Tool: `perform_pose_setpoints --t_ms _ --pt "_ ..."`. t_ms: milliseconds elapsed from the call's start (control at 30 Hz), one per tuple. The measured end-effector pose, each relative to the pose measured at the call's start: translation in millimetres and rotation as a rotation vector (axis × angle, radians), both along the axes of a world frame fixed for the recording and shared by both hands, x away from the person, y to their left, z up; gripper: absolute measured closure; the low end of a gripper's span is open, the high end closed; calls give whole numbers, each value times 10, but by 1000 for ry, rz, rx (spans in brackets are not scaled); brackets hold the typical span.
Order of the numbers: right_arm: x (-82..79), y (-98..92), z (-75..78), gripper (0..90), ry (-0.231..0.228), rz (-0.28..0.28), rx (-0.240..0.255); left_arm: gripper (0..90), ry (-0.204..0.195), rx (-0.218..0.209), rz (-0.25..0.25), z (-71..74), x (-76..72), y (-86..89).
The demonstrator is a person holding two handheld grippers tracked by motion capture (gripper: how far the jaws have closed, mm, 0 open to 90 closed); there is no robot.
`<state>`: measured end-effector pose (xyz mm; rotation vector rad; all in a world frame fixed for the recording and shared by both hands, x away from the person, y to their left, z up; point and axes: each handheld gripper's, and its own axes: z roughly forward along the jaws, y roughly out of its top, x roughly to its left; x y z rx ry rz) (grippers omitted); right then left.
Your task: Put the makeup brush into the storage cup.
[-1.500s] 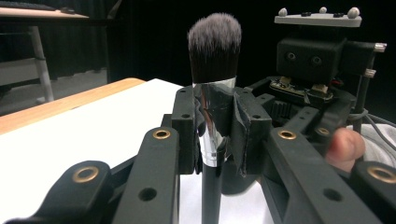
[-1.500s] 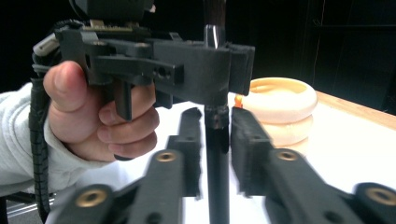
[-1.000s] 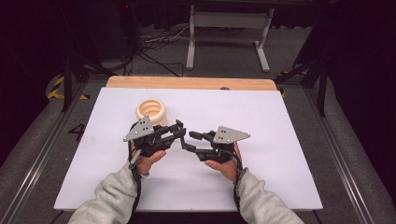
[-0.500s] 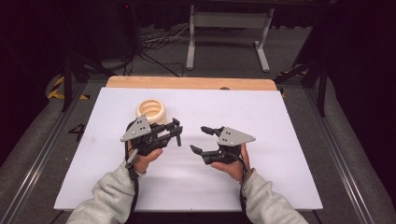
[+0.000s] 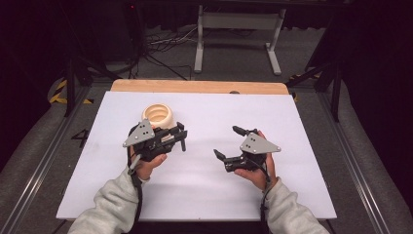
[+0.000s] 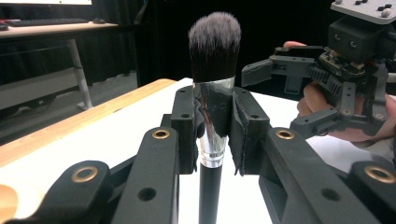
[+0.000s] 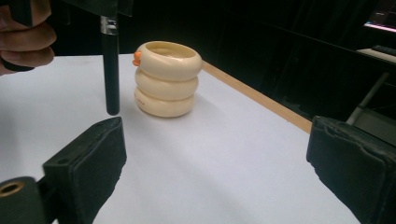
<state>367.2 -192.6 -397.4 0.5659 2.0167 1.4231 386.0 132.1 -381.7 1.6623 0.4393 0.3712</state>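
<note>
A makeup brush with a dense black bristle head, shiny silver ferrule and black handle (image 6: 212, 93) stands upright, bristles up, clamped at the ferrule between the pads of the left hand-held gripper (image 5: 181, 137). Its handle hangs straight down, the tip just above the white counter (image 5: 204, 195). Near it a cream-coloured ribbed holder of three stacked rings with a small orange detail (image 7: 166, 78) stands upright on the counter, open mouth up.

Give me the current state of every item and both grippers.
Black-handled makeup brush with silver ferrule: upright, bristles up, clamped at the ferrule, off the table.
Cream ribbed ring-shaped holder: standing upright on the white table, empty as far as visible.
Left gripper: shut on the brush.
Right gripper: fingers just opened, nothing between them.
</note>
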Motion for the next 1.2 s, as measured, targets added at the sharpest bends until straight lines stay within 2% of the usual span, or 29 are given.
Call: perform_pose_setpoints --t_ms 133,167,300,367,433,933,1200 --pt "-23 -74 4 38 -9 -18 15 738 -5 0 12 10 3 32" --pt "-50 -121 12 38 -32 -42 25 738 -9 1 14 14 8 44" --pt "-101 -210 32 48 -60 -78 49 738 -17 5 24 28 9 73" --pt "-113 -229 32 50 -59 -82 53 738 -20 10 27 34 9 80" --pt "-135 -269 25 57 -70 -95 47 738 -27 9 35 41 11 90" --pt "-265 -526 -72 62 -78 -160 -11 739 -45 17 64 88 31 177" --pt "-351 -668 -125 61 -88 -204 -5 739 -60 14 80 130 53 233"
